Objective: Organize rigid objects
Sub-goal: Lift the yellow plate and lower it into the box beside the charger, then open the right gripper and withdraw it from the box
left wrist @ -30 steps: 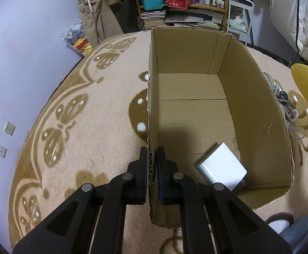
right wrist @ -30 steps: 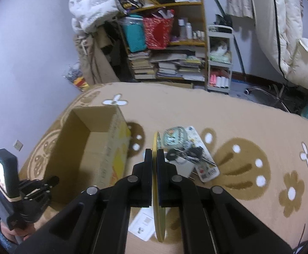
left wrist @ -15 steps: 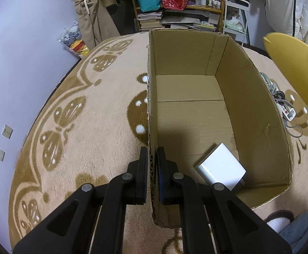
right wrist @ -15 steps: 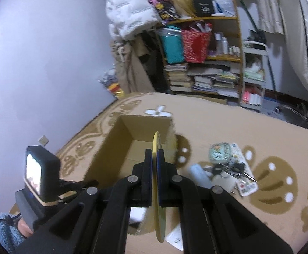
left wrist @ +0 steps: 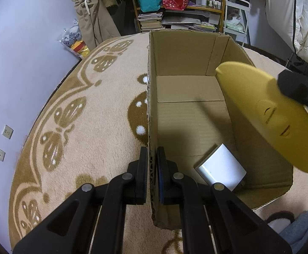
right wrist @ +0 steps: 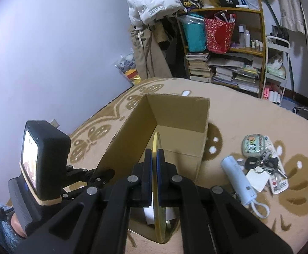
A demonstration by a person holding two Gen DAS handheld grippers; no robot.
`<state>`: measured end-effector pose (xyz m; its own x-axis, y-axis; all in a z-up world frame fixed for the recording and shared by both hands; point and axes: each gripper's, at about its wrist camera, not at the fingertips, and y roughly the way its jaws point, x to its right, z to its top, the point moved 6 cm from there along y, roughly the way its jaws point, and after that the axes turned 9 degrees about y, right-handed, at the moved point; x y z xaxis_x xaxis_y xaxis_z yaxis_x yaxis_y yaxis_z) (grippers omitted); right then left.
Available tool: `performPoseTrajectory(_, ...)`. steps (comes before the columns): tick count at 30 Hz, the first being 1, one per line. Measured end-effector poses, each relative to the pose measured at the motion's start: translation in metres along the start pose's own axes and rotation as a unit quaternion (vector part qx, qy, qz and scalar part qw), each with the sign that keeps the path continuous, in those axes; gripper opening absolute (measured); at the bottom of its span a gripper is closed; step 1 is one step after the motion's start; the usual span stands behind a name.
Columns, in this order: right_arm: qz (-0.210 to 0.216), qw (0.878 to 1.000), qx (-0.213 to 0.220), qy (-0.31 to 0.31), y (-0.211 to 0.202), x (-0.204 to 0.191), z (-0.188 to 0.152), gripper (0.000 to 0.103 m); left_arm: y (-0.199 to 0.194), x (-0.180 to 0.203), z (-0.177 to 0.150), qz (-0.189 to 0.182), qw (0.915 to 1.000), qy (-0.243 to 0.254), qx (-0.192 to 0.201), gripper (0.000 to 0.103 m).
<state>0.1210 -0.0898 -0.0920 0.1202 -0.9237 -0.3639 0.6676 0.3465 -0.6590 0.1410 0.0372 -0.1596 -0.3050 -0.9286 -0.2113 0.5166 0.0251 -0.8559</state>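
Note:
An open cardboard box [left wrist: 181,50] stands on the patterned carpet. My left gripper [left wrist: 152,154] is shut on the box's left wall near its front corner. A white flat box [left wrist: 221,167] lies on the floor inside, at the near end. My right gripper [right wrist: 154,154] is shut on a yellow plate [right wrist: 159,211], seen edge-on there. In the left wrist view the yellow plate [left wrist: 266,114] hangs tilted over the box's right wall, with one right finger [left wrist: 298,89] on its upper edge. The cardboard box [right wrist: 175,114] lies below and ahead of the right gripper.
On the carpet right of the box lie a white cylinder with a cord [right wrist: 238,177], a bunch of keys [right wrist: 262,163], a small printed case [right wrist: 253,146] and a card [right wrist: 279,184]. A cluttered shelf [right wrist: 223,48] stands behind; the wall runs along the left.
My right gripper has carried the yellow plate leftward from above the loose items to over the box's right wall. The left gripper has kept still on the box wall.

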Motion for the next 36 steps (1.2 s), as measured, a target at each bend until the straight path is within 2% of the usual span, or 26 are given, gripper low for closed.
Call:
performPoseTrajectory(12,-0.018,1.0,-0.02,-0.006,0.013,0.004,-0.007,0.005,0.001,0.0,0.0,0.002,1.0,0.0,0.0,0.007)
performPoseTrajectory(22,-0.019,1.0,-0.01,-0.002,0.005,0.006,-0.004,0.007,-0.002,0.001,0.002,0.014,0.9999,0.007,0.006,0.007)
performPoseTrajectory(23,-0.02,1.0,-0.008,-0.001,0.003,0.007,-0.003,0.01,-0.002,0.001,0.001,0.012,0.9999,0.004,0.004,0.007)
performPoseTrajectory(25,-0.025,1.0,-0.001,0.003,-0.002,0.008,-0.001,0.024,-0.003,0.001,0.002,0.01,0.9999,0.0,0.004,0.007)
performPoseTrajectory(27,-0.024,1.0,0.007,0.012,-0.008,0.012,0.0,0.047,-0.004,0.001,0.002,0.011,0.9999,0.0,0.004,0.007)
performPoseTrajectory(31,-0.042,0.998,0.021,0.03,-0.016,0.023,0.006,0.064,-0.005,0.001,0.003,0.011,0.9999,0.0,0.004,0.007)
performPoseTrajectory(33,-0.052,0.998,0.025,0.036,-0.019,0.029,0.006,0.081,-0.005,0.001,0.003,0.011,0.9999,0.0,0.004,0.007)
performPoseTrajectory(36,-0.067,0.996,0.022,0.048,-0.02,0.04,0.005,0.085,-0.005,0.002,0.003,0.01,0.9999,-0.001,0.004,0.007)
